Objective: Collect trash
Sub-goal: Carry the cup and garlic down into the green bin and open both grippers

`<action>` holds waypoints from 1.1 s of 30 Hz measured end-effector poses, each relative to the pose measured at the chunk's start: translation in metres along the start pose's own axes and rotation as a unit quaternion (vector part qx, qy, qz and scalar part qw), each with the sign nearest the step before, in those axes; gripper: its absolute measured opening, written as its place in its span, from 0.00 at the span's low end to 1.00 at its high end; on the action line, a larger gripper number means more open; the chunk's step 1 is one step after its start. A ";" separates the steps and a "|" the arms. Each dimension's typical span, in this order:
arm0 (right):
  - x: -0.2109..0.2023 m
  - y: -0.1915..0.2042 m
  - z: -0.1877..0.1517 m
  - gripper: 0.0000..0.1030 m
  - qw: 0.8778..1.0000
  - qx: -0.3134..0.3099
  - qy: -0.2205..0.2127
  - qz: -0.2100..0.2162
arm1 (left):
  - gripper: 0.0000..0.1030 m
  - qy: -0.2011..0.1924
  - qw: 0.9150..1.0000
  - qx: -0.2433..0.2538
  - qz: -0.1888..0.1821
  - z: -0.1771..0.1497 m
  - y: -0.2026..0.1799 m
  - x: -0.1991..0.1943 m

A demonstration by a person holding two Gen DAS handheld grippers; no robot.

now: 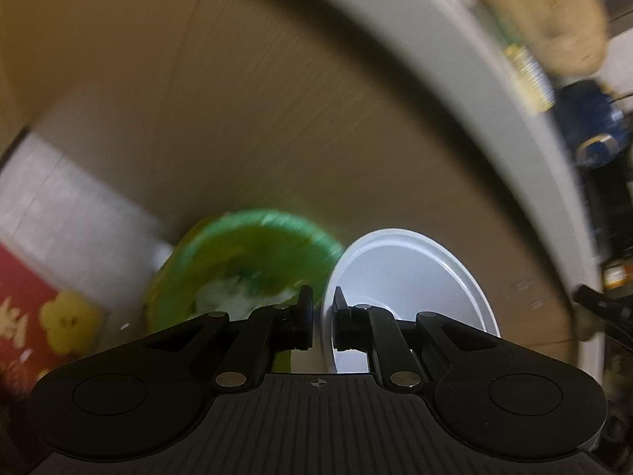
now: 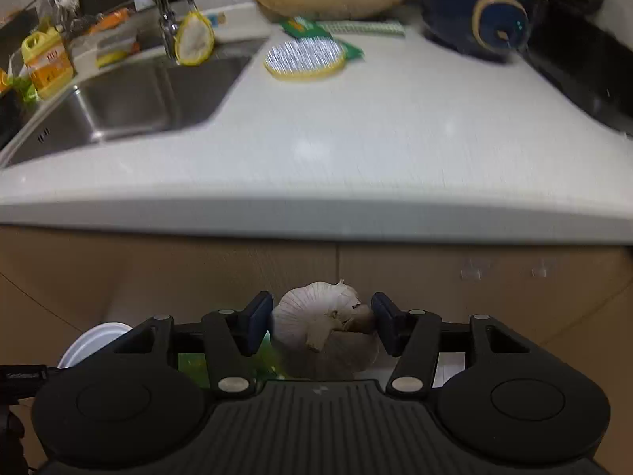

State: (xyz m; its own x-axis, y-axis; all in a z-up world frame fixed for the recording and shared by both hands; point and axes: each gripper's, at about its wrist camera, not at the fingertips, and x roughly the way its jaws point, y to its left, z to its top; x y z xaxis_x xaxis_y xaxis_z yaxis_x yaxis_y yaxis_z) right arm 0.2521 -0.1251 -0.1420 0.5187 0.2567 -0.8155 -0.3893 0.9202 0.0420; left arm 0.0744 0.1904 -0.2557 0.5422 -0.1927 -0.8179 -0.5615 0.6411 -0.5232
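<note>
Garlic bulb (image 2: 324, 328) pinched crosswise in the right gripper (image 2: 322, 326) jaws, held off the desk (image 2: 316, 138) edge, in front of the cabinet doors. White lid (image 1: 403, 289) clamped edge-on in the nearly shut left gripper (image 1: 321, 316). Green-lined bin (image 1: 245, 261) sits just below and left of the left jaws, so the left hand is nearer. From the right view, green shows directly beneath the garlic.

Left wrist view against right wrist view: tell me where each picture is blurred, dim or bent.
Left wrist view: dim, heavy motion smear over the green-lined bin and cabinet front; the white lid in the left tool stays fairly sharp. Right wrist view: brighter, countertop and sink streaked sideways, counter edge bowed by the fisheye; the garlic bulb in the right tool is crisp.
</note>
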 end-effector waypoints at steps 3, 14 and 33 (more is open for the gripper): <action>0.012 -0.016 -0.022 0.54 0.999 0.023 0.026 0.002 | 0.12 0.019 0.999 -0.013 0.048 -0.008 0.010 0.024; 0.045 -0.044 -0.079 0.54 0.997 0.023 0.075 -0.028 | 0.12 0.048 0.989 0.001 0.139 -0.035 0.020 0.115; 0.075 0.001 -0.097 0.54 0.991 -0.023 0.130 -0.002 | 0.20 0.017 0.995 -0.046 0.087 -0.008 0.072 0.159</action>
State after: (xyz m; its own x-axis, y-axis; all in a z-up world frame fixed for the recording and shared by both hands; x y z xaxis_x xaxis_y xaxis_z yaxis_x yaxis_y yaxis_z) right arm 0.2169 -0.1335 -0.2593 0.3084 0.1631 -0.9372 -0.4258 0.9047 0.0173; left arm 0.1155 0.1999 -0.4255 0.4114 -0.1098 -0.9048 -0.7007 0.5967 -0.3910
